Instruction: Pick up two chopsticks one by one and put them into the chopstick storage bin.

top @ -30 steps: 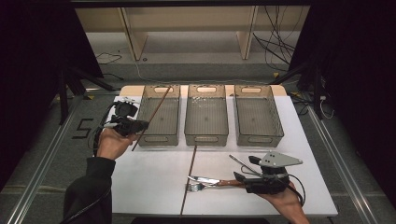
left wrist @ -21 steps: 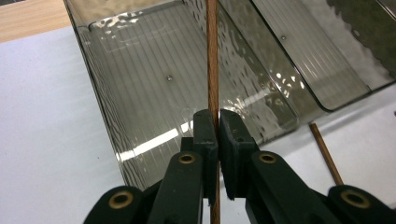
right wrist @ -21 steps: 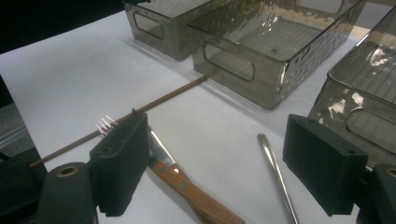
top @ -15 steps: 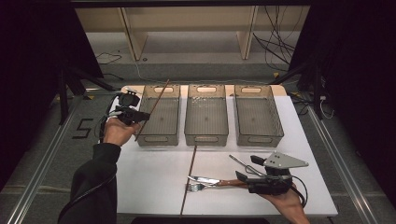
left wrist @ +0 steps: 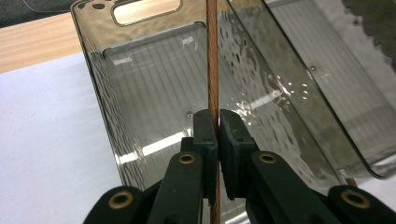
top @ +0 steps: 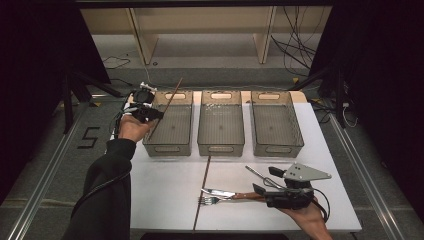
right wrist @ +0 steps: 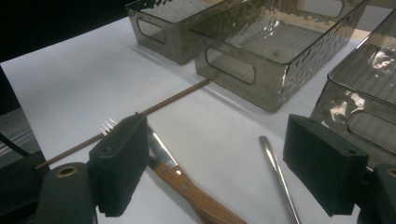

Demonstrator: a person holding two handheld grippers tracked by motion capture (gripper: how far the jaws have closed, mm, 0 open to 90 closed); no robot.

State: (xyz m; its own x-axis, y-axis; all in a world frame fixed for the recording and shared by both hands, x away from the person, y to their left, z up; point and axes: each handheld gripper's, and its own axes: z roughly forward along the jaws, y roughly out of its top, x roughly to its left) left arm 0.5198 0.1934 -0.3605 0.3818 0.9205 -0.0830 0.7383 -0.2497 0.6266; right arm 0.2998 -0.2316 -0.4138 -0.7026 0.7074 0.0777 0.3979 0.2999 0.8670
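The left gripper [top: 150, 113] hangs over the near-left edge of the left bin [top: 169, 145], its jaws clamped on a thin brown chopstick [top: 166, 107]. The right gripper [top: 270, 192] sits low at the near right of the white table [top: 165, 200] with its jaws wide apart and nothing between them.

Three smoky, see-through bins stand side by side across the far half of the table: the left one, a middle bin [top: 221, 147] and a right bin [top: 278, 147]. All three look empty.

The held chopstick slants up and away from the left gripper, across the left bin toward its far right corner. In the left gripper view it runs straight out between the jaws, with the ribbed floor of that bin right behind it. So the bin lies directly beyond and below the stick, and the left hand is the one placed to lower it in, probably lengthwise.

A second chopstick [top: 202, 192] lies on the table, its long axis running from the middle bin toward the near edge. Just beside the right gripper lie a wooden-handled knife [right wrist: 187, 183], a fork [top: 206, 200] and a slim metal handle [right wrist: 279, 179].
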